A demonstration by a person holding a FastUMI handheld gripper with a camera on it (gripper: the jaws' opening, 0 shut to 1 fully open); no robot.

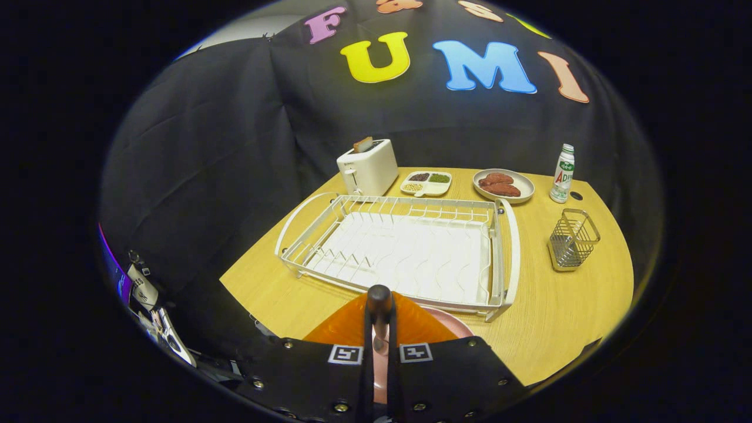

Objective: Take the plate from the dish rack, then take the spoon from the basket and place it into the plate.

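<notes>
The tongs (pixel 380 335) are pressed close together, their two fingers pinching the dark handle of a spoon (pixel 379 302), which stands up between them. Just beneath and ahead of the fingers lies a pink plate (pixel 452 323) on the near edge of the wooden table (pixel 558 317), with an orange surface showing beside it that cannot be identified for sure. The plate is already out of the white dish rack (pixel 405 247), which sits bare in the middle of the table. The wire basket (pixel 573 239) stands near the right edge, with nothing showing inside it.

The step in hand looks like the last one: setting the spoon into the plate. The next move likely calls for lowering the spoon until it rests on the plate, then spreading the fingers to let go without tipping it off the rim.

Along the far edge stand one white toaster (pixel 369 167) with a slice in its slot, one divided tray (pixel 426 183) of grains, one dish of meat (pixel 503 185) and one bottle (pixel 563 174). There is one spoon, one pink plate, one rack and one basket
</notes>
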